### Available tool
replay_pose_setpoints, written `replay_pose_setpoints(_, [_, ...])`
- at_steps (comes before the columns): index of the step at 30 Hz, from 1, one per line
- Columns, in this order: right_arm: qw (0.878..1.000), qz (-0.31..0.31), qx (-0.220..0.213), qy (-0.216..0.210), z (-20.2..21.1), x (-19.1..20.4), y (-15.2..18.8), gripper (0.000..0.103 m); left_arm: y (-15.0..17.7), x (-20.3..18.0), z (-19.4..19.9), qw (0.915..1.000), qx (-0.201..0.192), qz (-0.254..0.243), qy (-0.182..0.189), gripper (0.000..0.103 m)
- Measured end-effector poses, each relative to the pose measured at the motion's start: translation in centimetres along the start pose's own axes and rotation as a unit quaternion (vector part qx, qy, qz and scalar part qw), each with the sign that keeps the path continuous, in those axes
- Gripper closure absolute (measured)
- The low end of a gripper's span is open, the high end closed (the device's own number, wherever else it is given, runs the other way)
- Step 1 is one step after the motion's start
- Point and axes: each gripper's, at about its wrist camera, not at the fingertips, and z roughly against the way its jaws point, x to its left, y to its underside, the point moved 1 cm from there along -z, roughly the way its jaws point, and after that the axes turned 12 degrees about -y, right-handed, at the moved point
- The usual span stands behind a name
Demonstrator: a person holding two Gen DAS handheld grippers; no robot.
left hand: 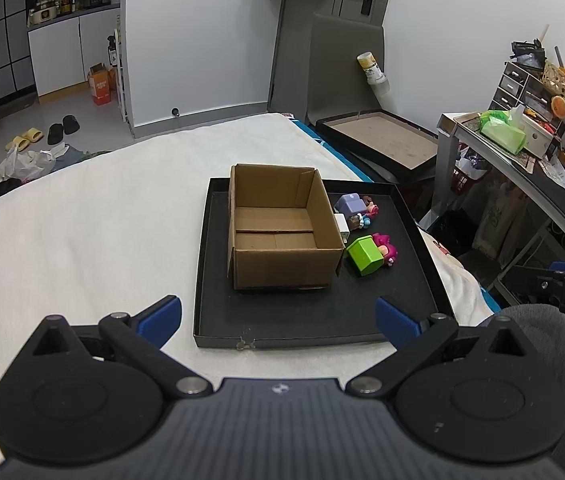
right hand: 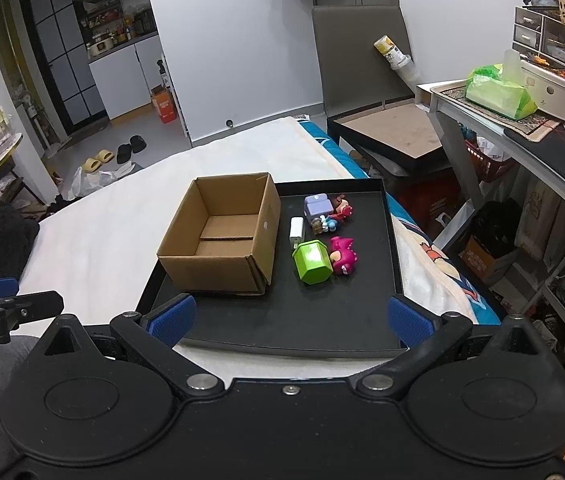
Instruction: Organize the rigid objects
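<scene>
Two tools in view, both w/ blue pads spread wide apart and nothing between them: our left tool (left hand: pixel 278 320) at the bottom of the left wrist view, our right tool (right hand: pixel 290 318) at the bottom of the right wrist view. Both hang over the near edge of a black tray (left hand: pixel 282 320) that lies on a bed w/ a white cover (left hand: pixel 82 232). In the left wrist view the tray sits center frame; an open cardboard box (left hand: pixel 282 236) stands upright on its left half, inside empty. Right of the box, on the tray's bare black floor, is a small cluster of toys. A green block (left hand: pixel 364 255) lies tipped, just right of the box's near corner, w/ a pink figure (left hand: pixel 387 249) touching its right side. Further back is a lilac block (left hand: pixel 349 205) w/ a small red-and-pink figure (left hand: pixel 371 206) beside it. A white charger (left hand: pixel 341 226) sits against the box wall, and a tiny blue-and-white figure (left hand: pixel 362 221) lies just right of it. The right wrist view gives the same layout, box left of center, toys center-right. Right edge of frame: a cluttered tabletop (left hand: pixel 522 168) w/ a green tissue pack (left hand: pixel 502 130). Upper left: floor w/ slippers (left hand: pixel 28 138).
</scene>
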Motion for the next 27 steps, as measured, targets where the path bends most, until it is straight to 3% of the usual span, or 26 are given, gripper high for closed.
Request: replay_pose_setpoints(27, [1.0,-0.007,0.013,0.014,-1.2,-1.3,0.3,0.0,-0.5,-1.2,-2.4,0.9995,0.026,0.0,0.017,0.001])
